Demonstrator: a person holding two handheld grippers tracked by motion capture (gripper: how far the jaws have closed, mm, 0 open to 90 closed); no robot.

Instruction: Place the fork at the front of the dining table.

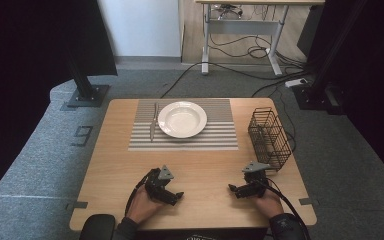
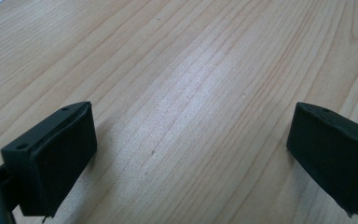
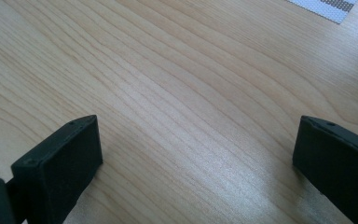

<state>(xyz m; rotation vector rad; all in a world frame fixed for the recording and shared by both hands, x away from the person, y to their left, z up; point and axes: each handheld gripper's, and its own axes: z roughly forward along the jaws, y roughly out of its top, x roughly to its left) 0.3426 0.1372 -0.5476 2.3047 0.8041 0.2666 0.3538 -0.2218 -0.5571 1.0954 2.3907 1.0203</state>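
Knife [image 1: 153, 121] lies on the striped mat [image 1: 220, 142] toward the tabletop's [image 1: 110, 165] far edge, just left of the white plate [image 1: 182, 119], possibly touching its rim. Left tongs [image 1: 172, 197] and right tongs [image 1: 237, 190] sit by the near edge, both wide open, holding nothing. Risks: the flat blade slipping out of a pinch, the plate getting knocked, the wire basket [image 1: 270, 137] at the right edge tipping.

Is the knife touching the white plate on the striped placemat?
Apart. The high view shows a strip of placemat between the knife and the plate's left rim.
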